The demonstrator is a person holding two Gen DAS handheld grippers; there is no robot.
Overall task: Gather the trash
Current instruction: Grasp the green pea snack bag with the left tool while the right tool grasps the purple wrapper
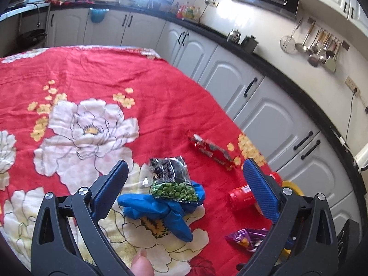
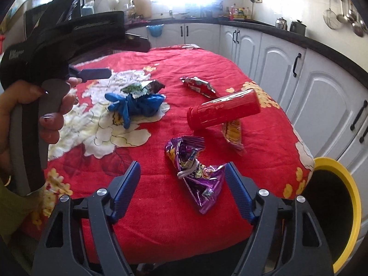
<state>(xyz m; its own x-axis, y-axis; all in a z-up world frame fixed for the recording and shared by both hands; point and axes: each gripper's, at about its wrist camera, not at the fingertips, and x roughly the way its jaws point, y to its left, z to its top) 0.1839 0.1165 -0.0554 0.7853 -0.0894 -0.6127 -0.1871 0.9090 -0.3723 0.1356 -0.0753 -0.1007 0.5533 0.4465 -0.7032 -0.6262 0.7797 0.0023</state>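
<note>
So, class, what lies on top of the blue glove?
A green pea snack packet lies on the blue glove, covering its middle; the part beneath is hidden.

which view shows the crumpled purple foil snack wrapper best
The right wrist view: the crumpled purple foil snack wrapper lies whole and central there, near the open right gripper. The left wrist view catches only part, low behind a finger.

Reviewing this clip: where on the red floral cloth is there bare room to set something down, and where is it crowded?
Free: the far half of the cloth toward the cabinets, beyond the blue glove, and the near-left corner in front of the right gripper. Crowded: the right side by the yellow-rimmed bin, where the red canister, purple wrapper and red wrapper lie.
</note>
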